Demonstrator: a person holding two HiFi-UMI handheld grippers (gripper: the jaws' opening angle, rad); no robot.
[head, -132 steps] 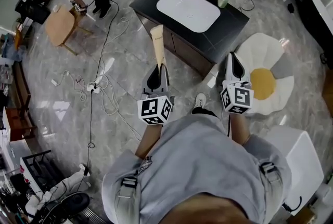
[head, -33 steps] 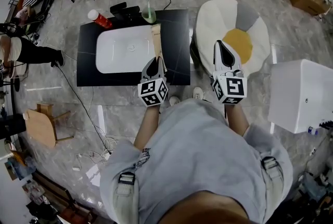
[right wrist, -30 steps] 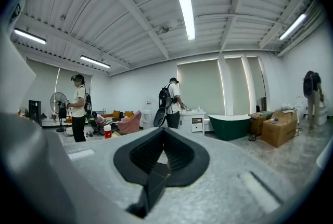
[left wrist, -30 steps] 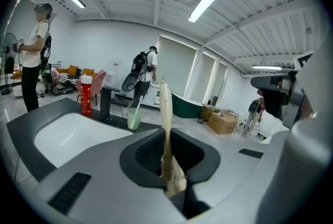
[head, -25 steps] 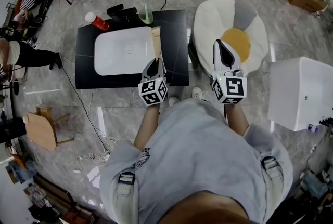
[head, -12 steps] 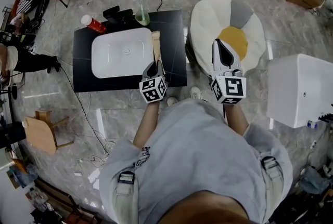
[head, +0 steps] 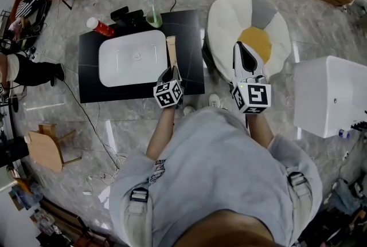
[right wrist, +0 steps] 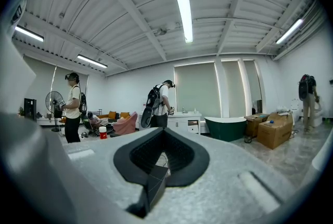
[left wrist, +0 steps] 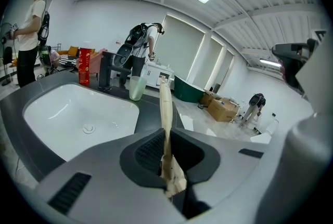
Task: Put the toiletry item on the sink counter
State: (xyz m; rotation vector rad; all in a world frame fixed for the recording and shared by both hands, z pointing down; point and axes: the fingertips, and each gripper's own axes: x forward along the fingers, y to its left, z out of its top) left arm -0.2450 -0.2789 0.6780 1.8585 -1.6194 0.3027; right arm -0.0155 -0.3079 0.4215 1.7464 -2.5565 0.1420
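Left gripper (head: 170,70) was clamped on the crimped end of the beige toiletry tube (head: 171,50), held tilted over the black sink counter (head: 192,39) just right of the basin (head: 132,58); right gripper (head: 241,51) was closed, empty, apart from the counter.

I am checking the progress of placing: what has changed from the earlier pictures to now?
The person walked up to the sink counter. The left gripper carried the beige tube over it, right of the basin, and sank lower. Unchanged: tube still clamped; right gripper shut, empty, off to the side.
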